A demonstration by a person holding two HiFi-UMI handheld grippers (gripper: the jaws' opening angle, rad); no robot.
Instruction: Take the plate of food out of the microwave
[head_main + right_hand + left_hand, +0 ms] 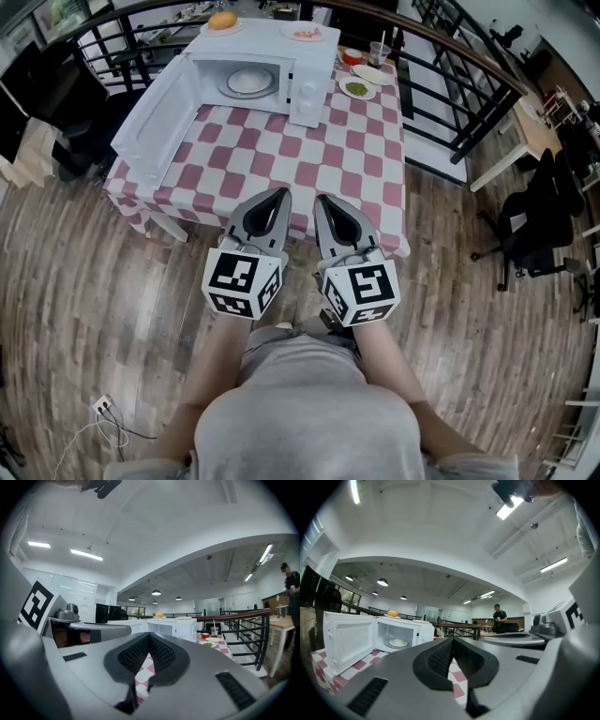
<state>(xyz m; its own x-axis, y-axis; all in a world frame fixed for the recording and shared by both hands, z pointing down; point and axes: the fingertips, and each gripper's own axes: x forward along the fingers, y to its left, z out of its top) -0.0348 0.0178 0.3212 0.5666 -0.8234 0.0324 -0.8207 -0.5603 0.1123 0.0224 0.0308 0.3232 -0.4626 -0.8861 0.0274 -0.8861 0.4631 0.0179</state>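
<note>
Plate of food: the pale plate of food [249, 82] carries a pale mound and sits on the floor of the microwave's cavity, with nothing touching it.
Microwave: the white microwave [309, 89] stands at the far end of the worktop, and its door [155, 117] is swung wide to the left, exposing the cavity.
On the microwave: a round orange-brown item [222, 20] rests on a small dish, and a second dish [305, 33] lies to its right.
Beside the microwave: a dish of green food [357, 89], a red bowl [352, 56] and a clear cup [379, 52] stand at its right.
Worktop: the worktop [309, 159] is covered by a red-and-white checked cloth.
Left tongs: the left tongs [279, 194] are pressed together on nothing, level over the worktop's near edge, well apart from the plate.
Right tongs: the right tongs [323, 199] are likewise pressed together and empty, just beside the left pair.
Done so far: the door is open and the way to the plate is clear.
Left to do: judged from this layout, the whole of the reach, the grasp on the plate's rim and the withdrawal.
Writing: none is legible. The marker cubes [242, 281] show black-and-white square patterns only, and no brand can be read on the microwave.
</note>
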